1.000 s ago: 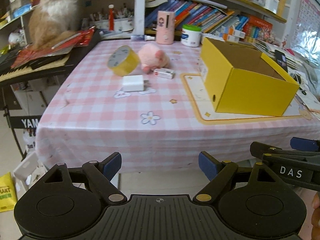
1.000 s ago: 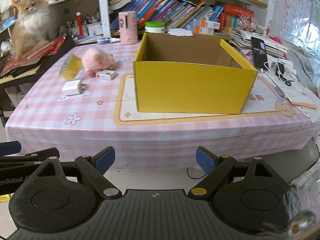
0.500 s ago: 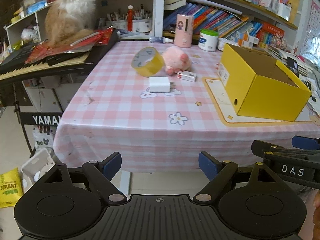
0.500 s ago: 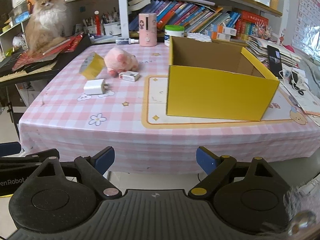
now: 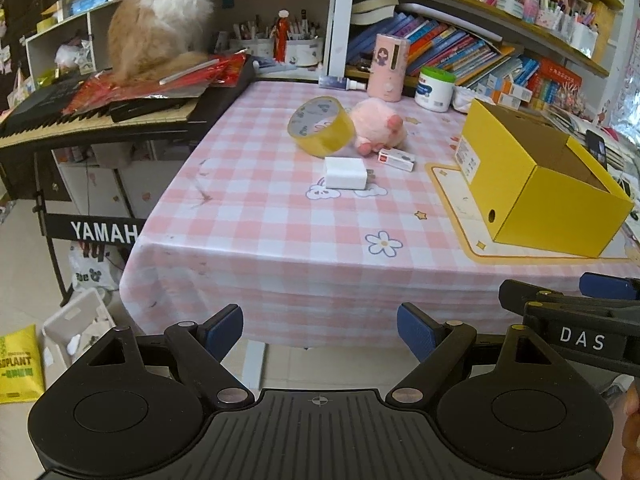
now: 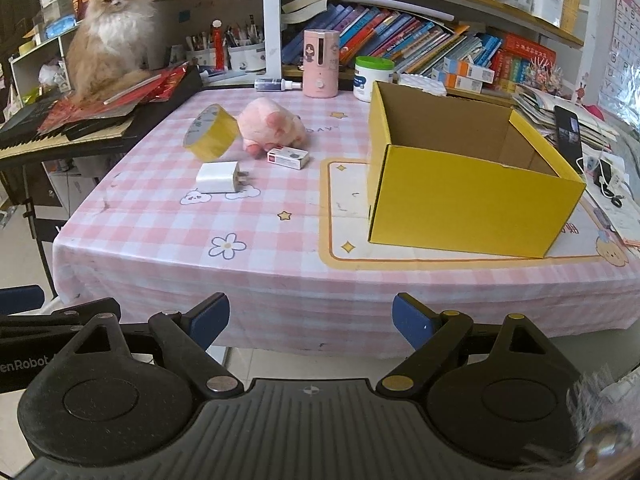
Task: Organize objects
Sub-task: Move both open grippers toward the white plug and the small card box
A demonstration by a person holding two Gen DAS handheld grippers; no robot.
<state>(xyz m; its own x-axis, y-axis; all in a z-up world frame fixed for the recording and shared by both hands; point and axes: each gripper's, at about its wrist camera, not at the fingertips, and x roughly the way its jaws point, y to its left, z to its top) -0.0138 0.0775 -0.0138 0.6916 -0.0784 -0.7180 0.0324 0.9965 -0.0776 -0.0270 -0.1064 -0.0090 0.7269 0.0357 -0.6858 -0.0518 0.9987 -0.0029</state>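
Approaching the pink-checked tablecloth table (image 6: 280, 236) with both tools held short of its near edge, empty. Left gripper (image 5: 320, 330): jaws spread wide, holding nothing. Right gripper (image 6: 311, 320): likewise spread, holding nothing.

Items to organize, grouped left of the open yellow cardboard box (image 6: 472, 196), which looks empty as far as visible:
- white square plug adapter (image 6: 218, 178), nearest, prongs toward the box.
- yellow roll of packing tape (image 6: 210, 132), tilted on its rim beside the pink plush pig (image 6: 272, 128).
- small red-and-white carton (image 6: 288, 157), just in front of the pig.

Recommended procedure, judged from layout: take the adapter first, closing across its flat sides. Lift clear of the box wall before releasing inside. Keep clear of the orange long-haired cat (image 6: 110, 36) seated on the keyboard (image 5: 96, 120) at left.
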